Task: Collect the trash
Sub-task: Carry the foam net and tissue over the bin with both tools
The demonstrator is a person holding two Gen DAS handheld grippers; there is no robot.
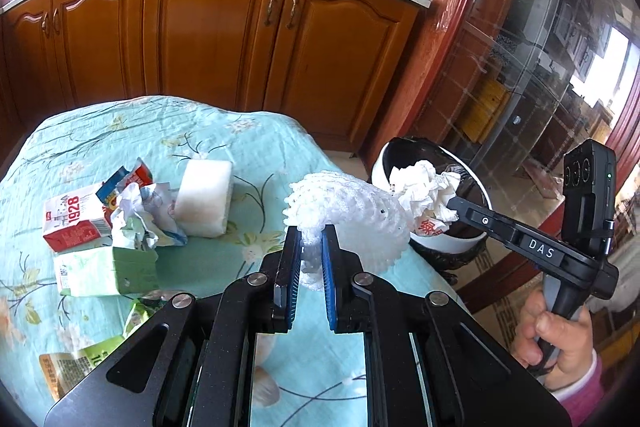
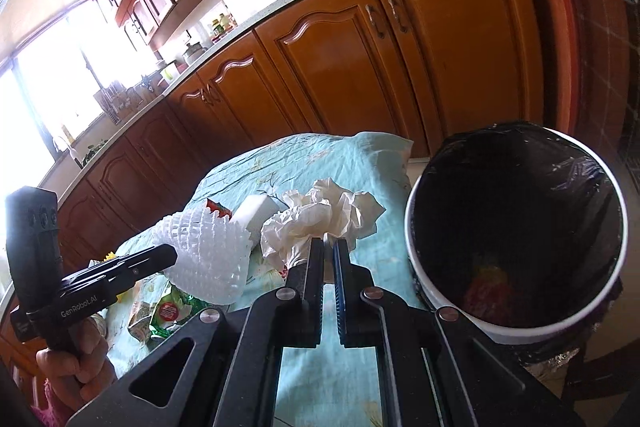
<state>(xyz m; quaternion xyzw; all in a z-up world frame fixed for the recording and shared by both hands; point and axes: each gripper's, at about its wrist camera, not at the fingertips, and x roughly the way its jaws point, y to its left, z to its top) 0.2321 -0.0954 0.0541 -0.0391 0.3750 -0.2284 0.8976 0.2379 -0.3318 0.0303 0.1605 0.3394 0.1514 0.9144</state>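
Both your hand-held grippers are loaded right now. Your left hand-held gripper (image 1: 311,227) has its blue pads pinched tight on the edge of the white foam fruit net (image 1: 352,215), which hangs lifted over the counter edge nearest the trash bin (image 1: 472,241). Your right hand-held gripper (image 2: 329,242) is clamped on the crumpled white tissue wad (image 2: 320,221), jaws nearly touching, and that wad sits just beside the bin's rim, on the counter side of it, not over the opening from what the right wrist view shows. In the left wrist view the same wad overlaps the bin's mouth, so I can't tell exactly how far over it is.

The bin itself is white with a black liner, standing beside the counter, with something red and yellow down at the bottom.

Everything else is farther from the bin, lying on the floral teal cloth (image 1: 224,131): a white foam block (image 1: 204,199) closest to it, then crumpled wrappers (image 1: 140,215), a red-and-white "1928" milk carton (image 1: 76,223), and a flattened green carton (image 1: 108,269) beyond. More green packaging (image 1: 76,363) lies at the near edge.

Your right hand (image 1: 556,343) is wrapped round its grip.
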